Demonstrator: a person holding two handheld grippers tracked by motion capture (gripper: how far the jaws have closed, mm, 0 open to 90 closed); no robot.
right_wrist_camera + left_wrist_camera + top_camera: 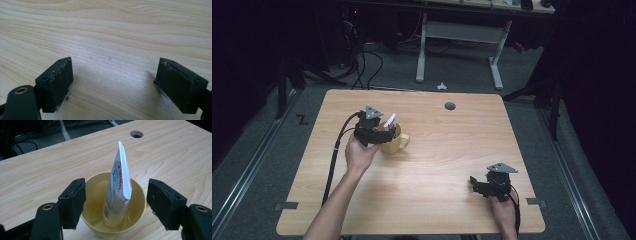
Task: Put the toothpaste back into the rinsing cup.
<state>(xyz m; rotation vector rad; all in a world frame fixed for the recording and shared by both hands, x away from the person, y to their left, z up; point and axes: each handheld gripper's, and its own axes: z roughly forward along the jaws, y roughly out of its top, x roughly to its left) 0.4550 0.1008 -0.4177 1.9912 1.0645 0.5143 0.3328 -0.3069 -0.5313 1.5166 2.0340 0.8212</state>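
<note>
Nearest the high camera, the person's left forearm rises from the bottom edge at about 6 o'clock and slants up toward 1 o'clock, its hand wrapped around the left gripper with the grey three-cornered plate on top. That gripper lies roughly level, pointing toward 3 o'clock at a yellow mug left of the middle of the tabletop. In the left gripper view its jaws stand wide, one on each side of the mug and clear of the rim, with nothing pressed between the pads. A white tube with red and blue print stands inside the mug, its bottom on the mug's floor, its flat crimped end up and leaning toward 1 o'clock above the rim.

At about 5 o'clock on the tabletop, near the front right corner, the right hand holds the right gripper low, aimed toward 9 o'clock. In the right gripper view the right gripper has its jaws wide apart over bare wood, with nothing between them. The two grippers are well apart.
</note>
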